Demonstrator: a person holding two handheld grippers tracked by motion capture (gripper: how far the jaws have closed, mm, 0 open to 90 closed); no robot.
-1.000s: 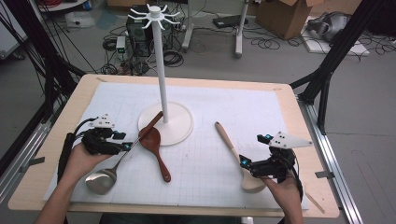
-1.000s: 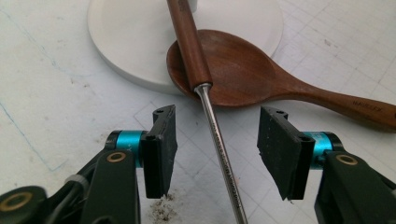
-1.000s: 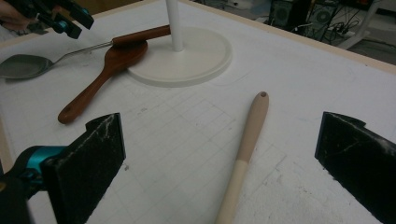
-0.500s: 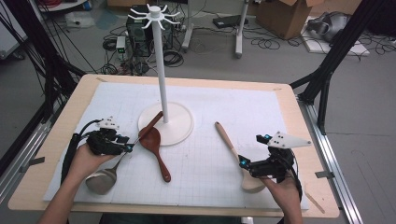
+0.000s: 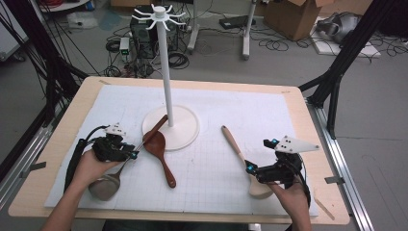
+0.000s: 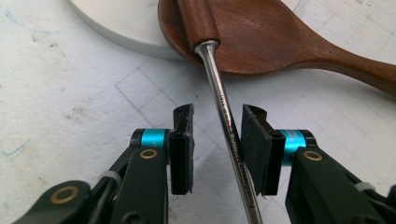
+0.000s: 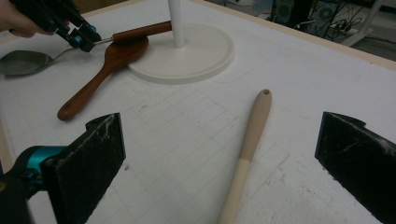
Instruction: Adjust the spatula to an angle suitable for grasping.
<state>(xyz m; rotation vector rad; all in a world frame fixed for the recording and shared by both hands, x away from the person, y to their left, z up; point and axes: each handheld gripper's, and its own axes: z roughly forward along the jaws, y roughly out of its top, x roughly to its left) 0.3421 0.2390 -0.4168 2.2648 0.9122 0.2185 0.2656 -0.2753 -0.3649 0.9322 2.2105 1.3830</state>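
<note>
A metal spoon lies at the left: its bowl (image 5: 103, 186) is near the front edge and its thin steel shaft (image 6: 223, 112) runs up to a brown wooden handle (image 5: 156, 127). That handle rests across a dark wooden spoon (image 5: 161, 154) and on the stand's base. My left gripper (image 5: 132, 155) (image 6: 217, 116) straddles the shaft. Its jaws have just been closing: the shaft lies against the right pad (image 6: 254, 144), with a gap to the left pad. My right gripper (image 5: 250, 168) (image 7: 219, 126) stands wide open above a pale wooden spoon (image 5: 235, 144) (image 7: 250, 135), touching nothing.
A white hook stand (image 5: 166, 72) rises from a round base (image 5: 187, 132) at mid-table. A white gridded mat (image 5: 269, 115) covers the wooden table top (image 5: 317, 144). Cables, boxes and black frame legs stand on the floor beyond.
My left hand has edged slightly right along the metal spoon's shaft. The right hand and the spoons have kept still.
</note>
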